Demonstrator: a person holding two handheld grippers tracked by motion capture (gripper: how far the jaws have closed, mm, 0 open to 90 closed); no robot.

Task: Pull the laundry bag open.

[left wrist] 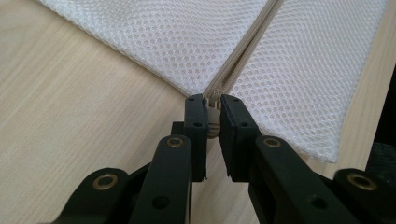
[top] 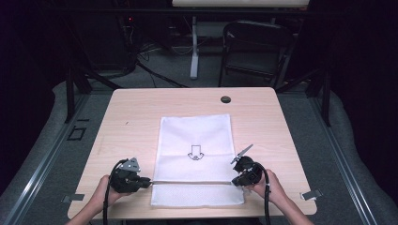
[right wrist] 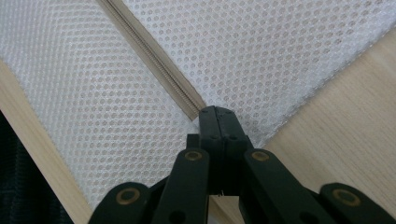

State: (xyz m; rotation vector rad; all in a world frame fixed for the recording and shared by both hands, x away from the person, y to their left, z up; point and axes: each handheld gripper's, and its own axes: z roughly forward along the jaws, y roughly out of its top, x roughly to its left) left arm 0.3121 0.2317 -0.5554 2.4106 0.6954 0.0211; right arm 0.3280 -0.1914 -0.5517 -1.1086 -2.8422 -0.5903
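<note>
A white mesh bag (top: 197,131) lies flat on the wooden table (top: 131,117), with a zipper (top: 192,183) running across it near the front edge. My left gripper (top: 149,182) is at the zipper's left end. In the left gripper view it (left wrist: 213,105) is shut on the beige zipper pull (left wrist: 213,122), where the two mesh panels (left wrist: 177,42) meet. My right gripper (top: 233,183) sits at the zipper's right end. In the right gripper view it (right wrist: 218,112) is shut, pinching the mesh bag (right wrist: 280,56) where the zipper tape (right wrist: 154,56) ends.
A small arrow mark (top: 195,152) is printed on the bag's middle. A black round cap (top: 225,99) sits in the tabletop near the far edge. Beyond the table stand a dark folding chair (top: 256,47) and a white post (top: 194,47).
</note>
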